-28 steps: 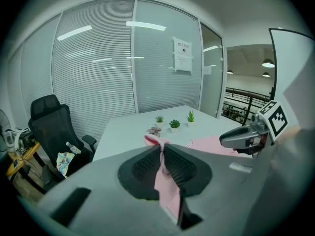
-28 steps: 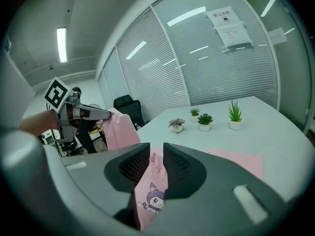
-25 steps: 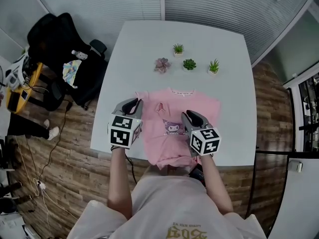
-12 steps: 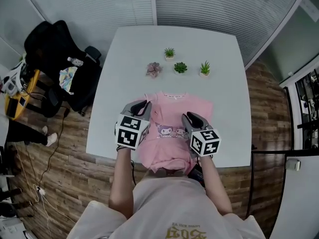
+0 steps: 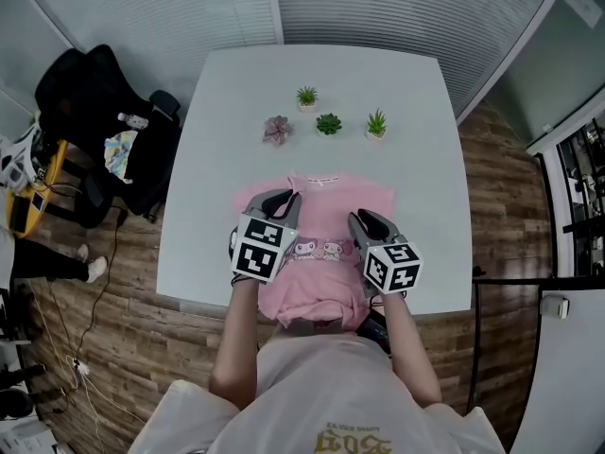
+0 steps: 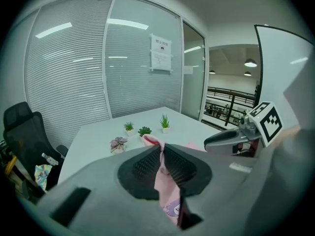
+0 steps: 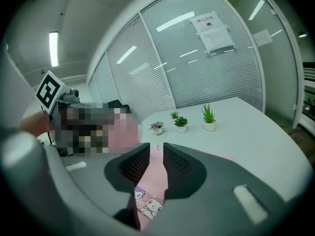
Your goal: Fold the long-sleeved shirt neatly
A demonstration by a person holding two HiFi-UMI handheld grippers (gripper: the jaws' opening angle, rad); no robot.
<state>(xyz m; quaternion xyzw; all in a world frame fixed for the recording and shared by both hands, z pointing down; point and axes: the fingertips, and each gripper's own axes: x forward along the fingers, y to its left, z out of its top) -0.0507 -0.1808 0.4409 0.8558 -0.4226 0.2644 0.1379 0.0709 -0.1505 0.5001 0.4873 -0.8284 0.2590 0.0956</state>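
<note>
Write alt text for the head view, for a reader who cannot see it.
From above, a person's left gripper and right gripper each pinch a pink shirt lying on a white table. Four small potted plants stand beyond it; a black chair sits at left.

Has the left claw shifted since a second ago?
Yes: the left claw, gripping the shirt, moved rightward in the head view, nearer the pink potted plant.

Partly covered, partly unreadable
The left gripper (image 5: pixel 280 198) and right gripper (image 5: pixel 363 219) hide the pink shirt (image 5: pixel 326 214)'s sides; wall notice (image 6: pixel 161 52) print unreadable.
</note>
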